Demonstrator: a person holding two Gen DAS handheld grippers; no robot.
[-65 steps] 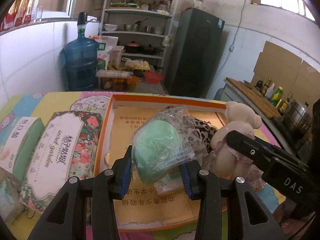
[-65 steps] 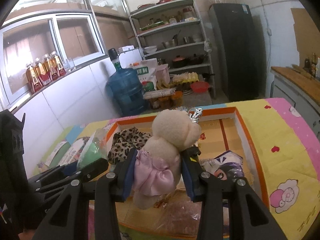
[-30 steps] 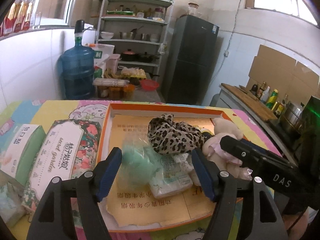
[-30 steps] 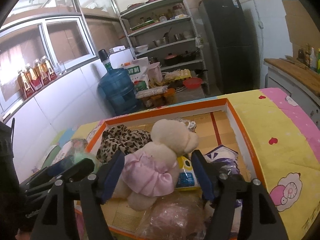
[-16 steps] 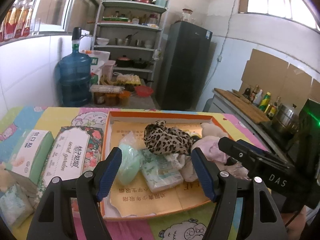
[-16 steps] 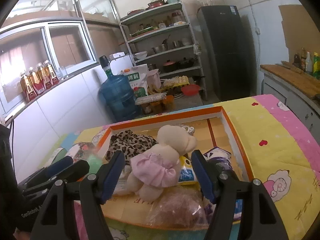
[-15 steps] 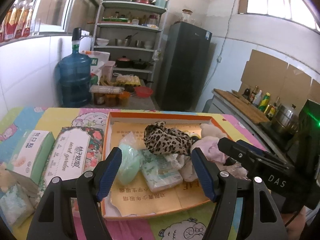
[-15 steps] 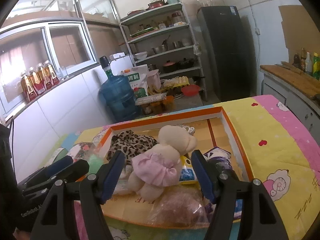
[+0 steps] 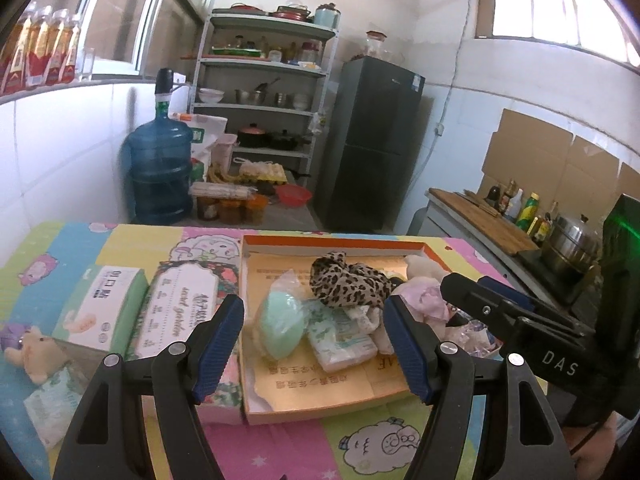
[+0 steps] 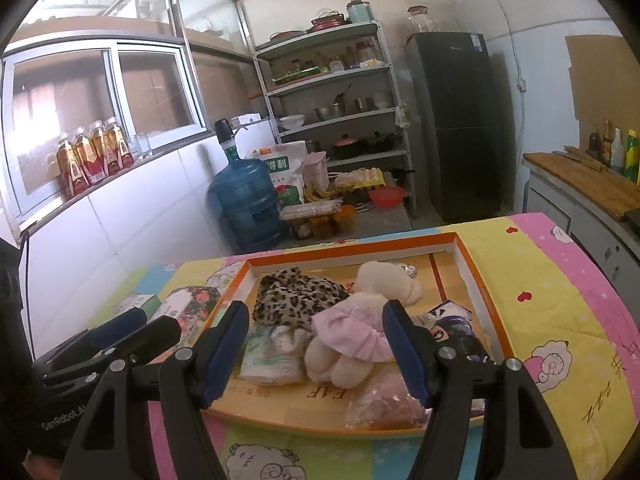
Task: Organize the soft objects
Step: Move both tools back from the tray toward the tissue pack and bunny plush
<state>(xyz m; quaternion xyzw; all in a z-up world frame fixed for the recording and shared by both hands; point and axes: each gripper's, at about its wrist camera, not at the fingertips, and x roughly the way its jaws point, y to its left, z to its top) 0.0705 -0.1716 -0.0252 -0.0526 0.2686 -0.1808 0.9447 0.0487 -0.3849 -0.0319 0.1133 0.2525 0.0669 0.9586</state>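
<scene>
An orange-rimmed cardboard tray (image 9: pixel 328 410) (image 10: pixel 478 280) lies on the patterned table. In it lie a green sponge in a clear bag (image 9: pixel 280 330), a tissue pack (image 9: pixel 340 338) (image 10: pixel 270 358), a leopard-print cloth (image 9: pixel 348 284) (image 10: pixel 296 296) and a cream plush bear in a pink skirt (image 10: pixel 356 332) (image 9: pixel 424 290). My left gripper (image 9: pixel 316 350) is open and empty, held back above the tray's near edge. My right gripper (image 10: pixel 316 350) is open and empty, above the bear.
Left of the tray lie two tissue boxes (image 9: pixel 108 308) (image 9: pixel 184 308), a small plush toy (image 9: pixel 30 354) and a small packet (image 9: pixel 52 406). A pink bagged item (image 10: pixel 388 398) and a dark packet (image 10: pixel 452 328) lie in the tray's right part. Shelves, a water jug and a fridge stand behind the table.
Both grippers opened, leaving the bagged sponge and the bear in the tray, then drew back and up from the tray.
</scene>
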